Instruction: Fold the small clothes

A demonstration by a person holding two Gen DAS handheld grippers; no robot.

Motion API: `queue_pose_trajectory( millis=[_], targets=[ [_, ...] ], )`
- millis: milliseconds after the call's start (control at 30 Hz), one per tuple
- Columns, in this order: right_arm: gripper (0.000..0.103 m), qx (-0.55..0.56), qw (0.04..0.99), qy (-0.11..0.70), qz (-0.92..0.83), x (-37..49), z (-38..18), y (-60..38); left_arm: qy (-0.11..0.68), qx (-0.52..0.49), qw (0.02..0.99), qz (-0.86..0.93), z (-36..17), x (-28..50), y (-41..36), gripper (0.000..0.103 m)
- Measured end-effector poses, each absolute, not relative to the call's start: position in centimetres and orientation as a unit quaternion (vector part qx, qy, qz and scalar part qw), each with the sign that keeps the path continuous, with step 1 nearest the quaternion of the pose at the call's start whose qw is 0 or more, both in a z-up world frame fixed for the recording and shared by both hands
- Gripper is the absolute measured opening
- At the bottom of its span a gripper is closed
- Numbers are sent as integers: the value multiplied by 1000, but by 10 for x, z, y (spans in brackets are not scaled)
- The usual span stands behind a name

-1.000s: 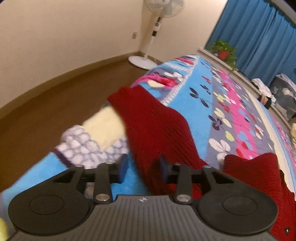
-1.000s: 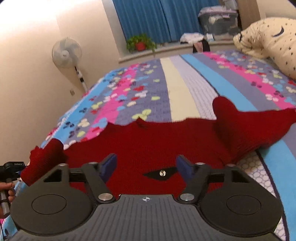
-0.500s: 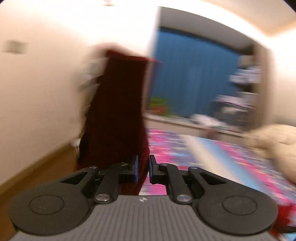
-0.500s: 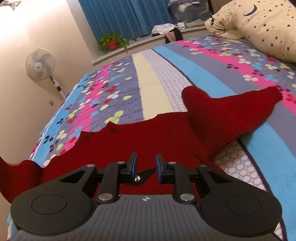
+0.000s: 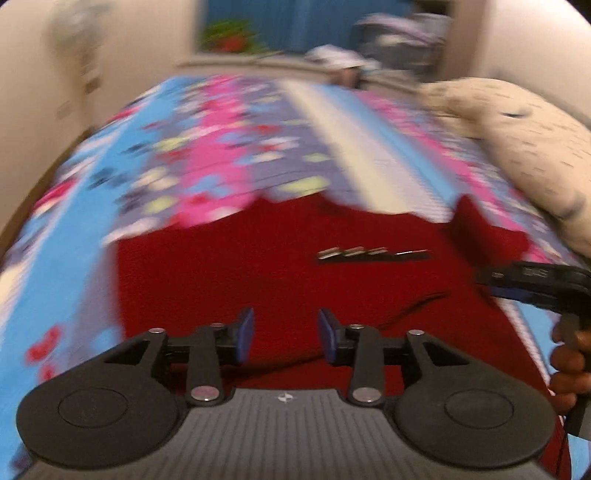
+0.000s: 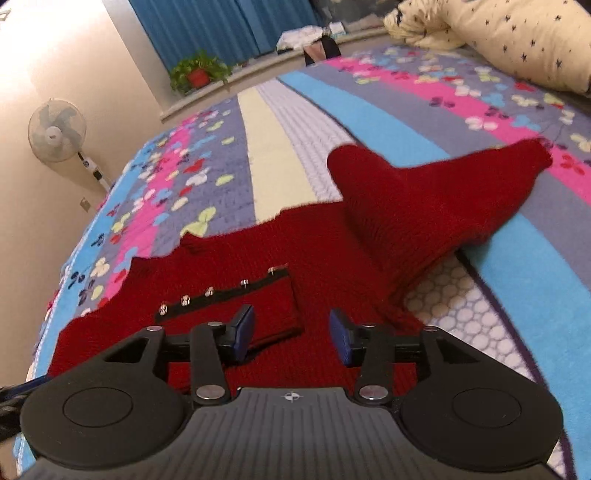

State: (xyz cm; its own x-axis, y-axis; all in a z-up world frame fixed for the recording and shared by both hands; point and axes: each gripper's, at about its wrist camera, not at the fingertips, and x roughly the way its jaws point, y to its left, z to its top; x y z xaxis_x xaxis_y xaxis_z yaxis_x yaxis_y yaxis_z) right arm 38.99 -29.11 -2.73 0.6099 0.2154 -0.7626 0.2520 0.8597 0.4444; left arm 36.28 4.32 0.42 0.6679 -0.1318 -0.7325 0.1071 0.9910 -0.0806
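Note:
A dark red knitted sweater (image 6: pixel 325 254) lies flat on the striped bedspread (image 6: pixel 388 118). One sleeve is folded across its body, and the cuff (image 6: pixel 236 302) carries a row of small metal studs. The other sleeve (image 6: pixel 443 199) stretches out to the right. My right gripper (image 6: pixel 291 332) hovers just over the body by the folded cuff, its jaws opening with nothing pinched between them. In the blurred left wrist view, my left gripper (image 5: pixel 286 332) hangs above the sweater (image 5: pixel 258 266). Its jaws are opening and hold nothing. The right gripper (image 5: pixel 535 280) and a hand (image 5: pixel 569 362) show at that view's right edge.
A star-print pillow (image 6: pixel 517 40) lies at the bed's far right. A standing fan (image 6: pixel 55 133) is by the left wall beyond the bed edge. A potted plant (image 6: pixel 197 72) sits on the sill under blue curtains (image 6: pixel 207 26), with piled items (image 6: pixel 306 35) beside it.
My left gripper closed on the sleeve, swung it up and across, then let go; the sleeve now lies folded on the body. My right gripper narrowed, then widened again, and sank a little.

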Motion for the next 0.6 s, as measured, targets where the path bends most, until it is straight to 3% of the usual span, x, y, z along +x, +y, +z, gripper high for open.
queue_pose_trajectory(
  millis=[100, 200, 433, 600],
  targets=[
    [44, 254, 857, 449, 11, 400, -39, -282, 390, -24, 921, -9, 11, 349, 76, 56],
    [38, 246, 853, 459, 27, 413, -55, -274, 388, -33, 920, 47, 2, 351, 99, 55],
    [37, 222, 859, 461, 23, 428, -79, -266, 365, -5, 928, 76, 10, 375, 111, 55],
    [9, 210, 876, 433, 25, 427, -68, -272, 371, -20, 926, 69, 6, 377, 111, 55]
  ],
)
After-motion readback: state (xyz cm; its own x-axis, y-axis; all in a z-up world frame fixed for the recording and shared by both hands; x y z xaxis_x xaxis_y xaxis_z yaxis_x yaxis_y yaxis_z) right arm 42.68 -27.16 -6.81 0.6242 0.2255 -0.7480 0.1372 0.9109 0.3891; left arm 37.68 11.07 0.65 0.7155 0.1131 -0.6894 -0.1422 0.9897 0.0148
